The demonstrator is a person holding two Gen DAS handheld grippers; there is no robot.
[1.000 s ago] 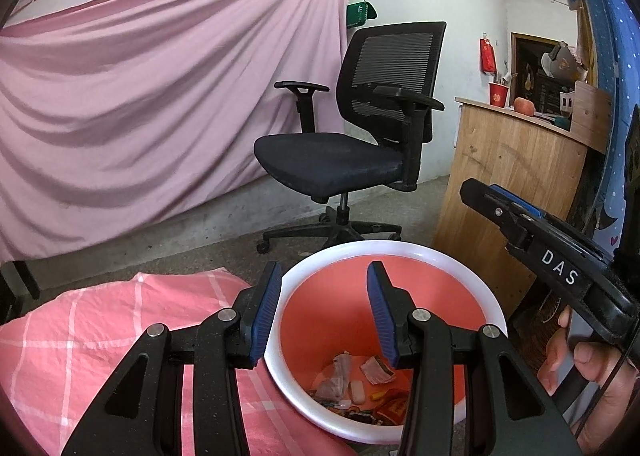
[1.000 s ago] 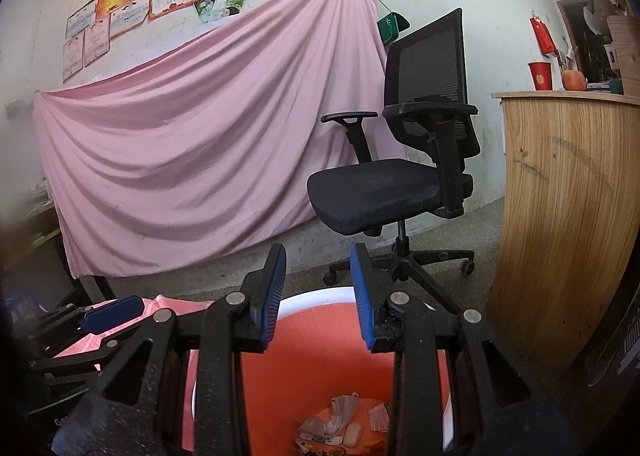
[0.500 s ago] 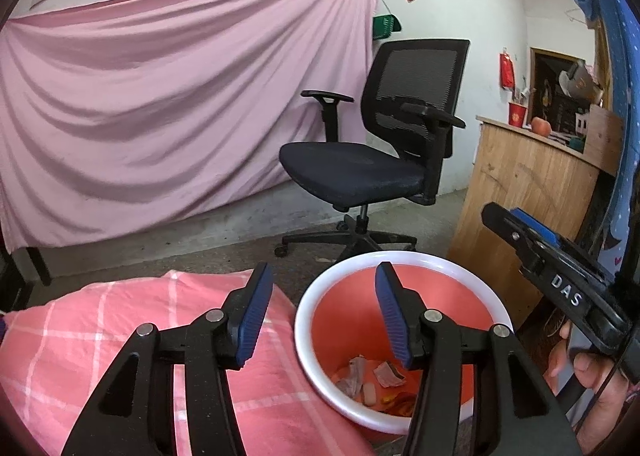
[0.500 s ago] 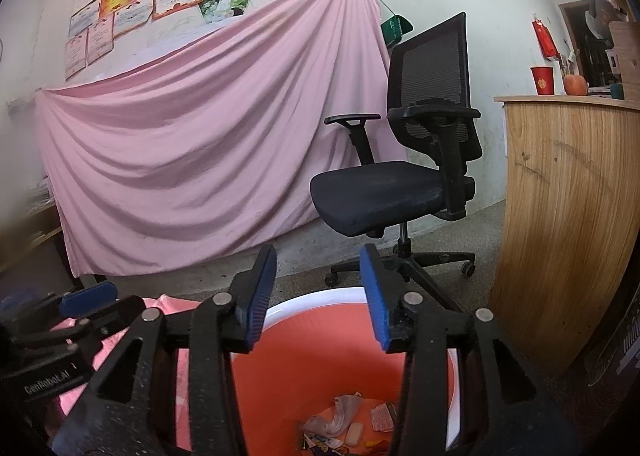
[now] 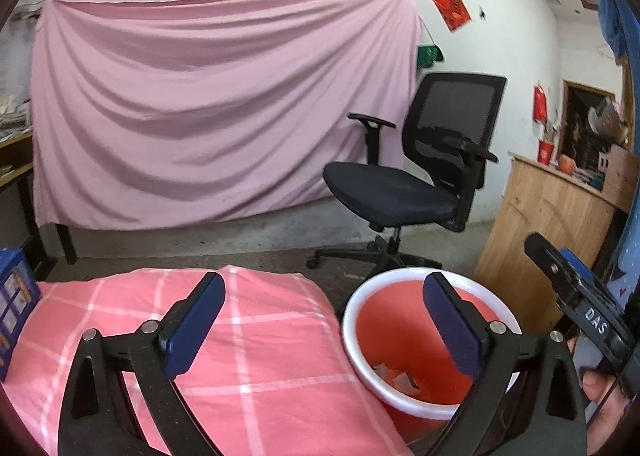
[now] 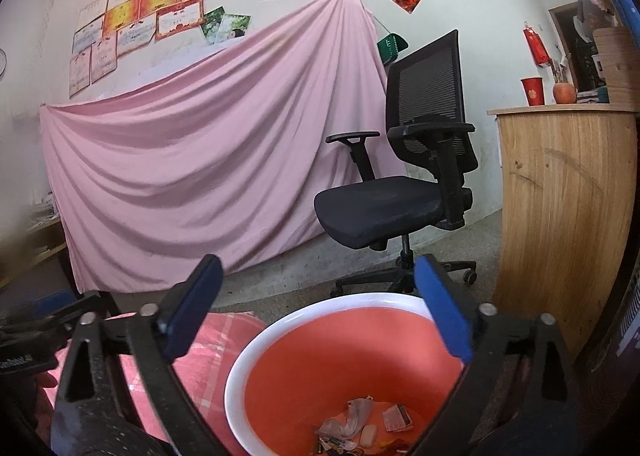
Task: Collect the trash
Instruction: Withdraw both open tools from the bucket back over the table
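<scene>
Nearest the right wrist camera, the right gripper (image 6: 316, 308) hangs above the orange bin (image 6: 304, 320) with its blue-padded jaws spread wide and nothing between them. Straight below, the trash (image 6: 362, 430) lies at the bottom of the bin: crumpled clear wrappers, a small printed packet and a pale oblong piece, with a few darker scraps at the frame edge that are too small to name. The left gripper (image 5: 324, 324) is likewise wide apart and empty, held level over the edge where the pink checked cloth (image 5: 256, 340) meets the bin's white rim, one finger over the cloth and the other over the bin.

Judging by this, the collecting looks largely done. Several pieces already sit in the bin, and the visible stretch of cloth carries no litter; the part of it hidden under the left gripper's frame cannot be checked, so a stray piece may remain. Both tools point forward and roughly horizontal, with the right one tilted slightly down into the bin.

At the cloth's left end stands a blue box (image 5: 14, 312). Beyond the bin are a black office chair (image 5: 416, 184), a wooden counter (image 6: 568, 200) and a draped pink sheet (image 5: 208, 108).
</scene>
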